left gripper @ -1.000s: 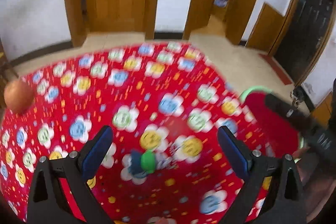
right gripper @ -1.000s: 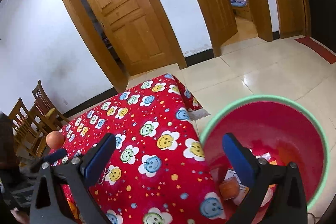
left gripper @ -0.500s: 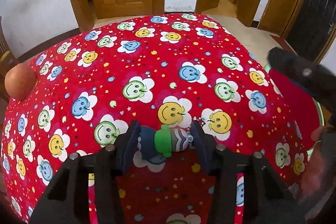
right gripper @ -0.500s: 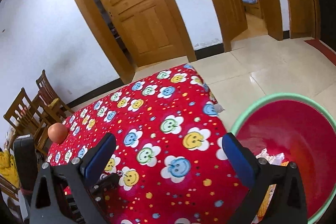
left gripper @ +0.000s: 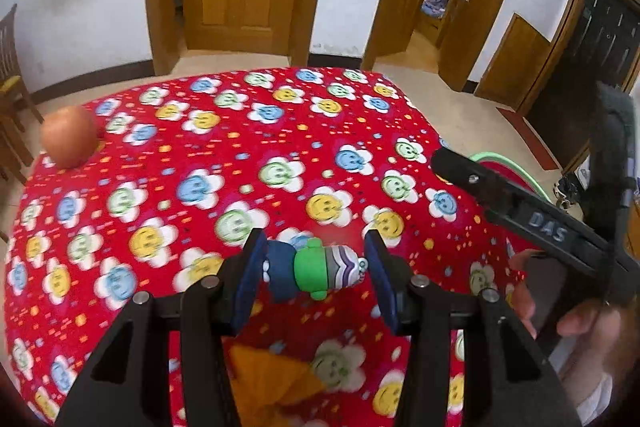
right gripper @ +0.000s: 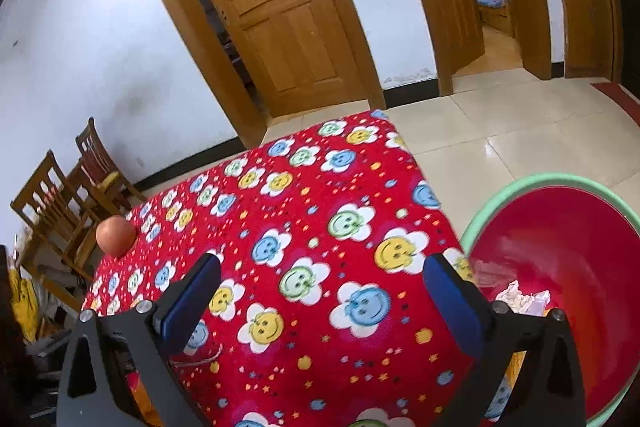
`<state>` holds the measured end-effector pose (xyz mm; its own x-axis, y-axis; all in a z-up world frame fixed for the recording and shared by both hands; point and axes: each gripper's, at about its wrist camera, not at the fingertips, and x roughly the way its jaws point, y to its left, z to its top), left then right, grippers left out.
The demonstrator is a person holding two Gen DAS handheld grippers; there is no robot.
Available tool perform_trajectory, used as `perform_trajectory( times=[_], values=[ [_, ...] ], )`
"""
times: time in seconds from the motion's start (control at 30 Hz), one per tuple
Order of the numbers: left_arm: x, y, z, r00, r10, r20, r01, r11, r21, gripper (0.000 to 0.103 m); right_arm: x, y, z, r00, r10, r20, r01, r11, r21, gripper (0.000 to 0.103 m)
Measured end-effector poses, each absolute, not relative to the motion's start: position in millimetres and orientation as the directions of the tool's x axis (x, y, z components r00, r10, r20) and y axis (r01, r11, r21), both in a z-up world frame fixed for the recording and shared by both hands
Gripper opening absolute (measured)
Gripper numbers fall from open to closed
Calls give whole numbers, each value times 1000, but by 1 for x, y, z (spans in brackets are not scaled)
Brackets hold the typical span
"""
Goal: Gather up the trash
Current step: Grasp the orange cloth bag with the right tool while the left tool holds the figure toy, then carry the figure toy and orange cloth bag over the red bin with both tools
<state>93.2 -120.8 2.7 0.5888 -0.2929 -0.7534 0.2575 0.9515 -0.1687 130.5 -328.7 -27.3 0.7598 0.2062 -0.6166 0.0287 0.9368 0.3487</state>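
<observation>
The left tool (left gripper: 312,273) has closed on a small striped figurine (left gripper: 316,269), held endwise just above the red-clothed counter (left gripper: 240,163); its rounded ends could slip from the pads. The right tool (right gripper: 320,291) gapes empty. Farther off, the red bin (right gripper: 568,267) sits beside the counter's edge, an easy miss.

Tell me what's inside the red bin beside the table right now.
Inside the red bin, crumpled white paper lies near the bottom. The right gripper finger and the table edge cover the rest of the bin's bottom.
</observation>
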Motion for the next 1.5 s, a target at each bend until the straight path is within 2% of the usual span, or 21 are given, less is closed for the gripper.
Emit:
perform_trajectory(
  times=[0.2,0.33,0.47,0.7,1.03,1.13,1.17,1.2,1.23,1.27,1.3,1.5],
  values=[
    [69,-68,-1,619,-239,-748,170,971,-169,51,117,-300,-31,737,260,-624,-40,938,344,103],
    [57,-36,-9,625,-217,-750,115,976,-186,51,104,-268,-34,724,275,-632,-113,952,286,100],
    [44,-5,-17,616,-214,-758,57,972,-227,51,87,-238,-35,698,350,-625,-201,933,298,99],
    [25,9,-19,641,-199,-741,15,969,-248,51,66,-186,-40,681,368,-633,-326,926,188,95],
    [-1,-4,-21,645,-196,-739,46,975,-218,51,69,-168,-52,595,425,-682,-381,896,227,85],
    [-6,-12,-20,651,-191,-735,69,979,-194,51,77,-166,-62,535,441,-720,-377,888,264,78],
    [-4,-15,-20,645,-195,-739,77,979,-191,51,76,-166,-60,545,444,-712,-378,887,264,66],
    [-4,-15,-21,642,-196,-742,79,979,-190,51,76,-165,-59,538,457,-709,-390,880,271,37],
    [-3,-15,-22,639,-196,-744,79,979,-190,51,75,-163,-60,530,459,-713,-395,877,272,26],
    [-3,-15,-22,637,-194,-746,78,979,-188,51,75,-163,-59,530,458,-714,-396,878,270,24],
    [-3,-14,-22,638,-194,-745,76,979,-189,51,74,-163,-58,531,470,-705,-404,872,277,14],
    [-2,-9,-21,648,-191,-737,65,978,-196,51,65,-170,-49,588,458,-667,-388,883,265,11]
  ],
)
